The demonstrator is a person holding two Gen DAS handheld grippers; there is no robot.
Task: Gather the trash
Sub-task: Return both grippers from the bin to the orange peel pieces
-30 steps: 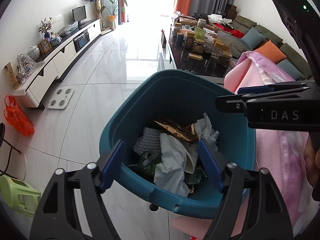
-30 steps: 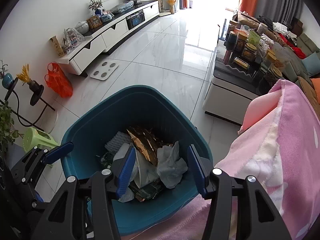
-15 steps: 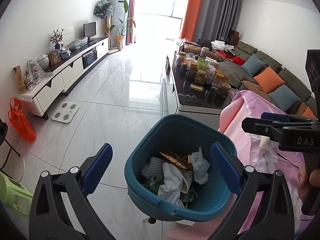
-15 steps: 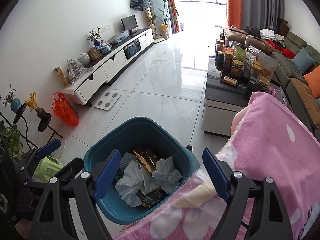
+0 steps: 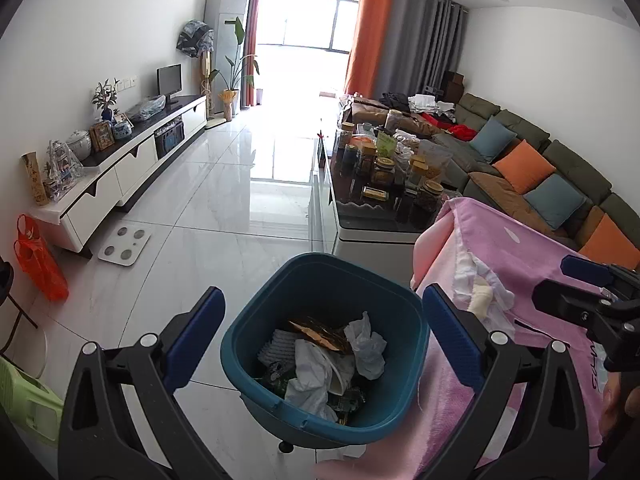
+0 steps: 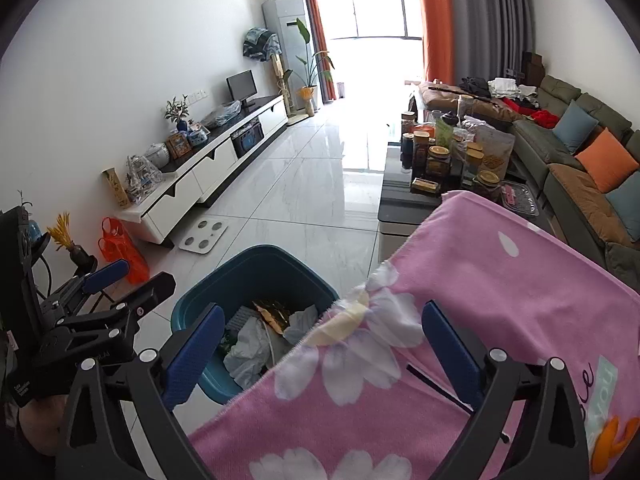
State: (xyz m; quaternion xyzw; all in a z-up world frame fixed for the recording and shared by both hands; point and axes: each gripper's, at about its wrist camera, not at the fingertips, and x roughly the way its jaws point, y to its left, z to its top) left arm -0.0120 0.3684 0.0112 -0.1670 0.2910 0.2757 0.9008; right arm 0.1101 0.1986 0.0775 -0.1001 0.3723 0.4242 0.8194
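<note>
A teal trash bin (image 5: 256, 336) stands on the white tiled floor beside a table under a pink flowered cloth (image 5: 520, 264). It holds crumpled white tissues (image 5: 366, 346), a gold wrapper (image 5: 320, 330) and other waste. My left gripper (image 5: 322, 338) is open and empty, raised above the bin. My right gripper (image 6: 320, 354) is open and empty above the edge of the pink cloth (image 6: 500, 300), with the bin (image 6: 192, 308) below to its left. The right gripper also shows at the right edge of the left wrist view (image 5: 588, 296).
A coffee table (image 5: 376, 224) crowded with jars stands beyond the bin. A sofa with cushions (image 5: 532, 168) runs along the right. A white TV cabinet (image 5: 120, 176) lines the left wall, with a scale (image 5: 125, 241), an orange bag (image 5: 38, 258) and a green stool (image 5: 24, 400) on the floor.
Both grippers have risen up and back from inside the bin and opened wider. The bin now looks smaller and lower, and the right gripper now hangs over the pink cloth.
</note>
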